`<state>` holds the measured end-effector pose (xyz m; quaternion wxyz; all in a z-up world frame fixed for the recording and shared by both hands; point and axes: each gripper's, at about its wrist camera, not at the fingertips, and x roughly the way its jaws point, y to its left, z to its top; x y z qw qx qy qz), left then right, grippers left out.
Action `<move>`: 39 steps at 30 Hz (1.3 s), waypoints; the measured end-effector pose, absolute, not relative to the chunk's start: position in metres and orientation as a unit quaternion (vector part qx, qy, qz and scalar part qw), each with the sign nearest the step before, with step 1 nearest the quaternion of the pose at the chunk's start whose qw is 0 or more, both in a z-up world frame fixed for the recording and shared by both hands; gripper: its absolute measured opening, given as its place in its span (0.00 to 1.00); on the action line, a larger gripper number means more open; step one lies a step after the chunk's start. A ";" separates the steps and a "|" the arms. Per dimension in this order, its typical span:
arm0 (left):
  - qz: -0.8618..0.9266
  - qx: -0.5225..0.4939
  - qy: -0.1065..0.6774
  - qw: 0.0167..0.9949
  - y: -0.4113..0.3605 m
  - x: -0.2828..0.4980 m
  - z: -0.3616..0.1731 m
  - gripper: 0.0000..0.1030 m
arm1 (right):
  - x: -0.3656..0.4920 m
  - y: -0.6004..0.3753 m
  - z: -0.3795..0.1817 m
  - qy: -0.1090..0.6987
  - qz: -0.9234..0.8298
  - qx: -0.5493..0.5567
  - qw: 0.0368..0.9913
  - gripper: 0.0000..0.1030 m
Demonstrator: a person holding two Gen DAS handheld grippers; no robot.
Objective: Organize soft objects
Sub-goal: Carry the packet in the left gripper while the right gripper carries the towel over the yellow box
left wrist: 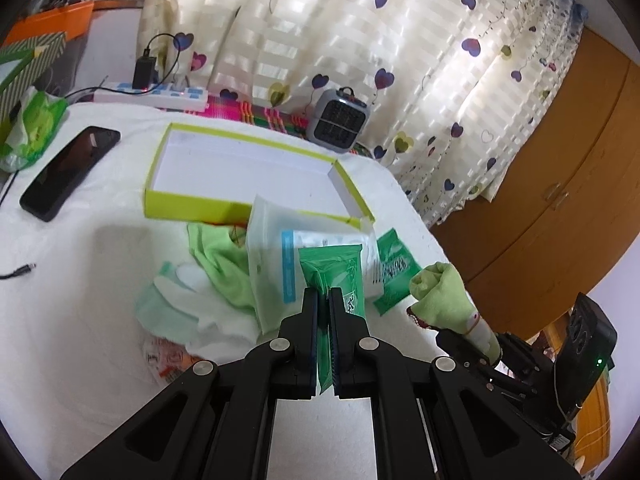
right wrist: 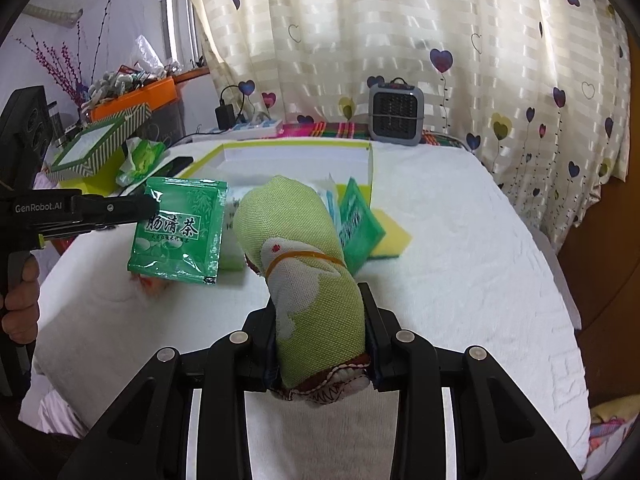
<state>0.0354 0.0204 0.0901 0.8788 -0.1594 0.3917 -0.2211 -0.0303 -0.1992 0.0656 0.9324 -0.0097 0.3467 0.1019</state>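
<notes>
My left gripper (left wrist: 324, 300) is shut on a green tea packet (left wrist: 334, 268) and holds it above the white table; the packet also shows in the right wrist view (right wrist: 178, 232). My right gripper (right wrist: 320, 320) is shut on a rolled green sock (right wrist: 308, 264) bound with a rubber band; the sock shows at the right in the left wrist view (left wrist: 444, 296). An open yellow-green box (left wrist: 192, 200) lies behind, white inside. A green cloth (left wrist: 224, 264), a white glove (left wrist: 192, 300), a clear plastic pouch (left wrist: 272, 248) and another green packet (left wrist: 394, 270) lie in front of the box.
A black phone (left wrist: 70, 172), a green tissue pack (left wrist: 34, 128), a power strip (left wrist: 152, 94) and a small grey heater (left wrist: 340, 120) stand around the table's back. A yellow sponge (right wrist: 394, 240) lies beside the box. The table edge (right wrist: 560, 280) drops at the right, near a wooden cabinet (left wrist: 560, 160).
</notes>
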 end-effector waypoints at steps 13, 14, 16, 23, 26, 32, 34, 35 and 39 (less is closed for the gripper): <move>-0.209 -0.157 0.384 0.885 0.034 0.072 0.106 0.05 | 0.011 -0.196 0.089 0.337 0.106 -0.015 0.935 0.34; -0.208 -0.156 0.384 0.886 0.035 0.075 0.106 0.05 | 0.015 -0.196 0.090 0.337 0.106 -0.015 0.935 0.34; -0.208 -0.155 0.383 0.887 0.038 0.082 0.108 0.05 | 0.022 -0.195 0.093 0.337 0.106 -0.016 0.936 0.33; -0.196 -0.151 0.381 0.891 0.046 0.113 0.113 0.05 | 0.053 -0.193 0.099 0.340 0.108 -0.022 0.934 0.33; -0.190 -0.154 0.381 0.892 0.051 0.129 0.115 0.05 | 0.068 -0.192 0.101 0.346 0.112 -0.023 0.931 0.34; -0.186 -0.166 0.382 0.890 0.060 0.159 0.114 0.05 | 0.103 -0.193 0.096 0.369 0.114 -0.022 0.922 0.34; -0.184 -0.167 0.383 0.890 0.062 0.169 0.112 0.05 | 0.115 -0.194 0.093 0.376 0.114 -0.021 0.919 0.34; -0.181 -0.167 0.384 0.890 0.064 0.174 0.110 0.05 | 0.119 -0.194 0.092 0.380 0.115 -0.020 0.918 0.34; -0.173 -0.164 0.391 0.889 0.068 0.194 0.102 0.05 | 0.141 -0.195 0.086 0.395 0.109 -0.021 0.912 0.34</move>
